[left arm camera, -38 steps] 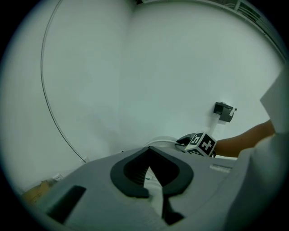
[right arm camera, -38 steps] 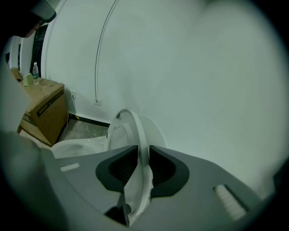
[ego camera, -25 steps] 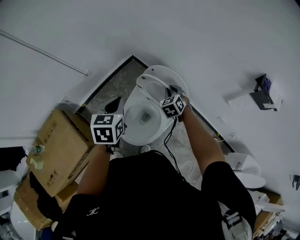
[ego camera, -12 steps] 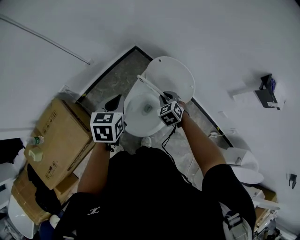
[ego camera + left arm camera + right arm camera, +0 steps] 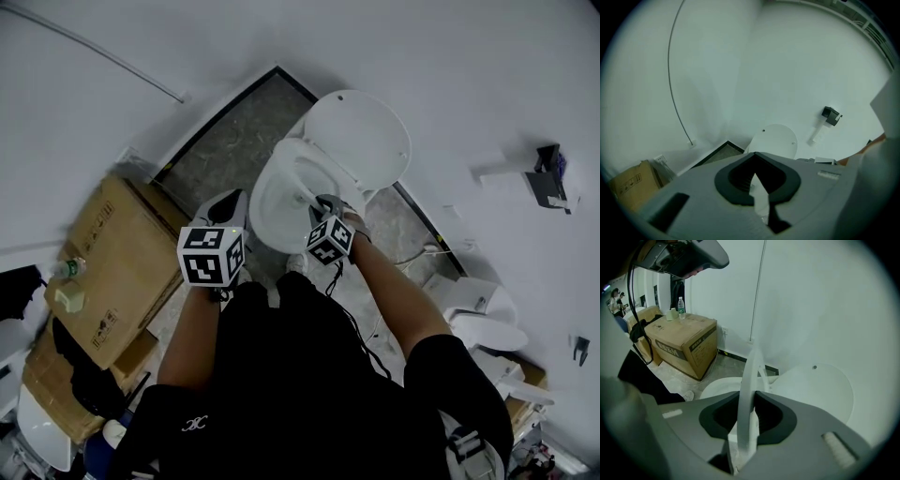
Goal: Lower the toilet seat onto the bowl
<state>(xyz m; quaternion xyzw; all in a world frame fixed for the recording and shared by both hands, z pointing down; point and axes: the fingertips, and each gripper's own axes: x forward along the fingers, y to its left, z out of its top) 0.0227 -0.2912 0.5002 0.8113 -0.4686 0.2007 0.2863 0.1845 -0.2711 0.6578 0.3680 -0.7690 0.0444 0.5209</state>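
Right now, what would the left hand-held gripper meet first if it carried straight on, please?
Most likely the upright toilet lid, seen just above its jaw tips; depth is uncertain.

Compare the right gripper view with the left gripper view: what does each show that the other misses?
Right gripper view only: the seat, edge-on between the jaws of the right gripper, which are opening; a bottle on the box.
Left gripper view only: a black wall fixture; the left gripper, jaws together, holding nothing.
Both: the raised lid, the box, the wall cable.
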